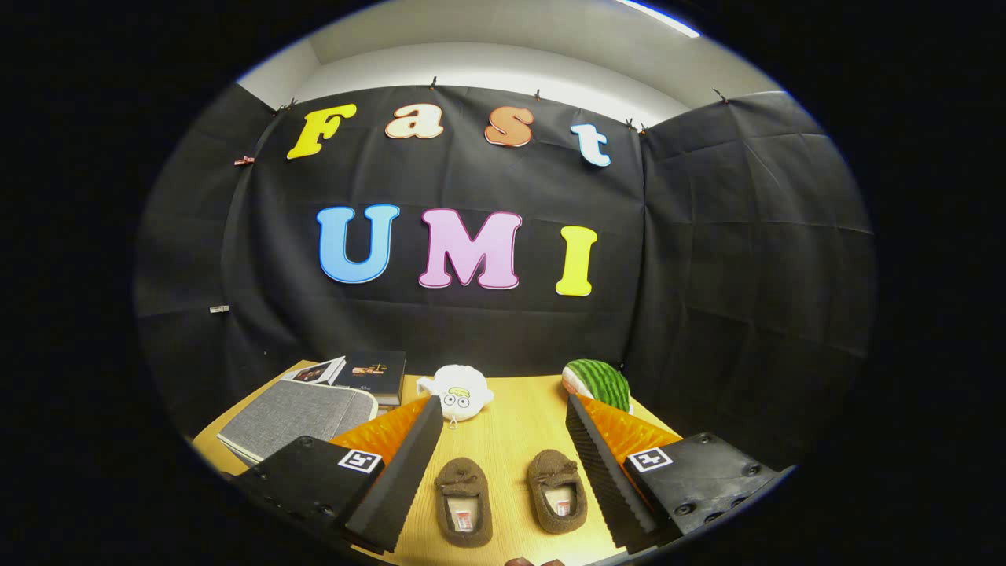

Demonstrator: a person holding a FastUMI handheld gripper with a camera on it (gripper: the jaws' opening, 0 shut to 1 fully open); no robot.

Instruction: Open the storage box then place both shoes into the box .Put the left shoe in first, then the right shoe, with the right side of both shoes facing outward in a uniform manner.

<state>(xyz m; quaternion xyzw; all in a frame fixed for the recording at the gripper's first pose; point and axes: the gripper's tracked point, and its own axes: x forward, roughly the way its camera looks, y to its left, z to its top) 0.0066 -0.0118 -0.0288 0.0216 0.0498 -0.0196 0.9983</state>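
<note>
My tool (503, 464) hangs fingers apart, empty, framing both brown shoes (509, 497) low centre on the table (511, 428); grey storage box (302, 417) at lower left remains closed.

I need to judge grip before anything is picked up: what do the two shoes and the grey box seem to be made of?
The shoes look like soft brown fleece or suede, matte and fuzzy, probably squashy. The grey box looks fabric-covered, with a woven, heathered texture; whether it is stiff underneath cannot be told. The tongs are open, both shoes lying between the fingers, touching neither.
</note>
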